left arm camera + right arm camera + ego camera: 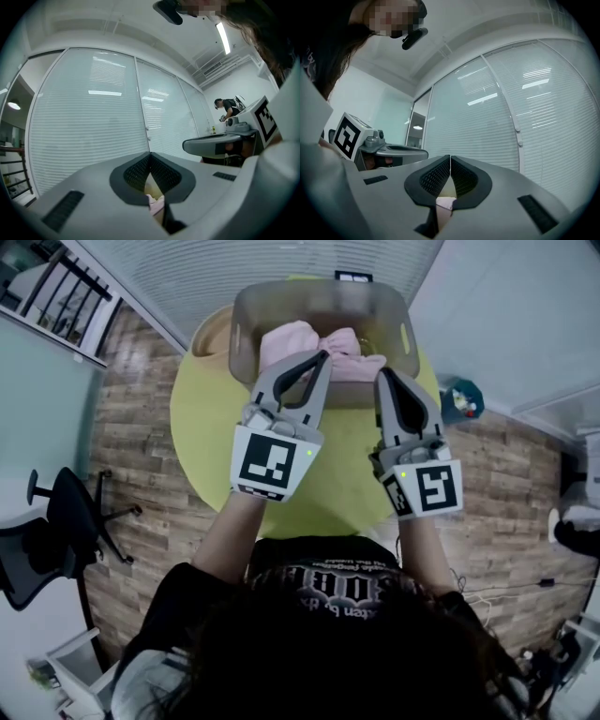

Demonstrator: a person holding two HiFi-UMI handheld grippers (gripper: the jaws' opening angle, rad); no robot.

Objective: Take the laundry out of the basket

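Head view. Basket [246, 310]: grey, on the far side of a round yellow table [202, 423]. Laundry [298, 341]: pink, bunched inside the basket, none of it out. Left gripper [324, 355]: tips over the near rim above the cloth, jaws pressed together, nothing in them. Right gripper [382, 374]: just beside the near rim, jaws likewise together and empty.

Left gripper view. Pads met at the tips; pink cloth showed only through the gap beneath them, not pinched.

Right gripper view. Pads met at the tips; a patch of pink below them, also not gripped.

Hazards, judged. Closed jaws could only prod the laundry and pack it deeper, so they needed spreading first. A low approach might have struck the rim and slid the basket across the table. A shallow pinch on loose folds could have slipped off on lifting.
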